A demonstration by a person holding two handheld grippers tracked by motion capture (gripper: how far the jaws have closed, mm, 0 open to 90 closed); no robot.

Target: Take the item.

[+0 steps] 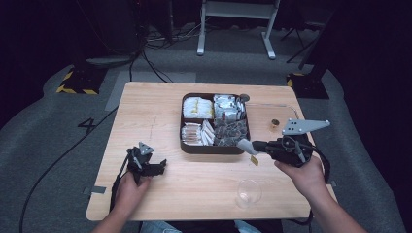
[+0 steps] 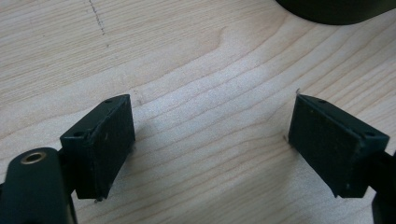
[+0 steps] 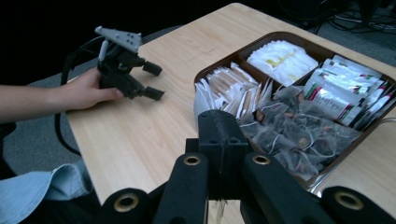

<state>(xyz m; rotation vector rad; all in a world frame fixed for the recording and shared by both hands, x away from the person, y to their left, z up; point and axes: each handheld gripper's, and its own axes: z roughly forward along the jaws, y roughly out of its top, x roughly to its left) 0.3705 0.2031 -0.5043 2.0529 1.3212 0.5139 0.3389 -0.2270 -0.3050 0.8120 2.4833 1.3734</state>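
Observation:
A dark brown tray with four compartments of sachets and tea bags sits at the table's middle. My right gripper hovers at the tray's near right corner, shut on a pale tea bag; its yellow tag dangles below. In the right gripper view the shut jaws point over the compartment of mesh tea bags. My left gripper rests low over bare wood left of the tray, open, with nothing between its pads; it also appears across the table.
An empty clear glass stands near the front edge, below my right gripper. A clear container with a small gold object sits right of the tray. The table's left half is bare wood.

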